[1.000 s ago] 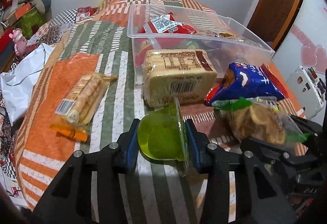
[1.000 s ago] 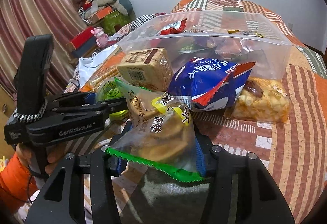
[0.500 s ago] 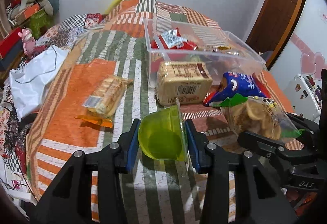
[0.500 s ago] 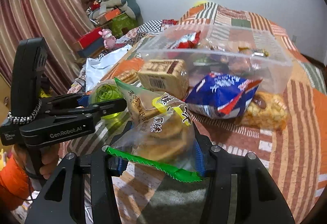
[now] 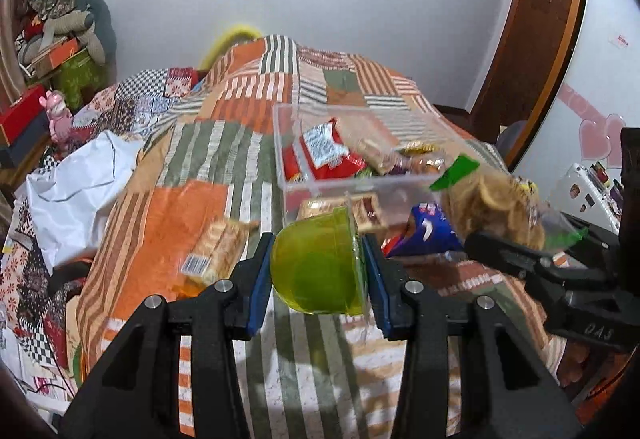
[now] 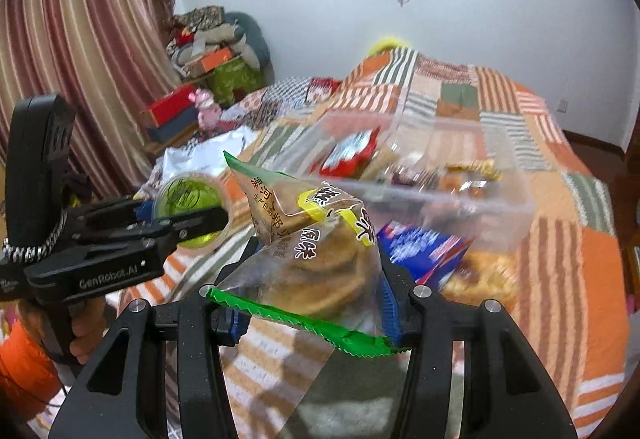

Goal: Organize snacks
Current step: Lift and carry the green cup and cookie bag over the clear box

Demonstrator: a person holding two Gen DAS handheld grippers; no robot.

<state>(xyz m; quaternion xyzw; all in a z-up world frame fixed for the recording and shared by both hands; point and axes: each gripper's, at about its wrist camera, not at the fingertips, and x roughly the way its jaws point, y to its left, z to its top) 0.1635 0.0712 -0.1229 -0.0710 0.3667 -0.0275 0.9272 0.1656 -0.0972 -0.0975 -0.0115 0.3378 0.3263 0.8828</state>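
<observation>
Snacks fill both your grippers above the bed (image 5: 192, 167). Your left gripper (image 5: 318, 271) has its fingers (image 5: 256, 279) clamped on a green cup (image 5: 316, 267), which lies tilted on its side between the blue pads, rim toward 3 o'clock. Your right gripper (image 6: 316, 279) has its fingers (image 6: 390, 303) clamped on a clear cookie bag (image 6: 316, 239) with a green serrated seam; the bag stands up out of the grip and leans toward 11 o'clock. In the left wrist view that bag (image 5: 492, 207) shows at 3 o'clock of the cup, well clear of the quilt. In the right wrist view the left gripper and its cup (image 6: 188, 199) sit at 9 o'clock of the bag, held by your hand (image 6: 86, 327) in an orange sleeve.

The clear bin (image 5: 288, 175) rests on the quilt at 12 o'clock of both grippers, with a red packet (image 5: 324, 151) and other wrapped snacks inside. Just beside its near wall lie a tan bread pack (image 5: 364, 209) and a blue packet (image 5: 424, 235); a yellow snack bag (image 6: 480, 275) lies next to the blue one (image 6: 424, 251). A wafer pack (image 5: 216, 247) lies alone on the orange patch at 10 o'clock of the cup. The frames are motion-blurred.
</observation>
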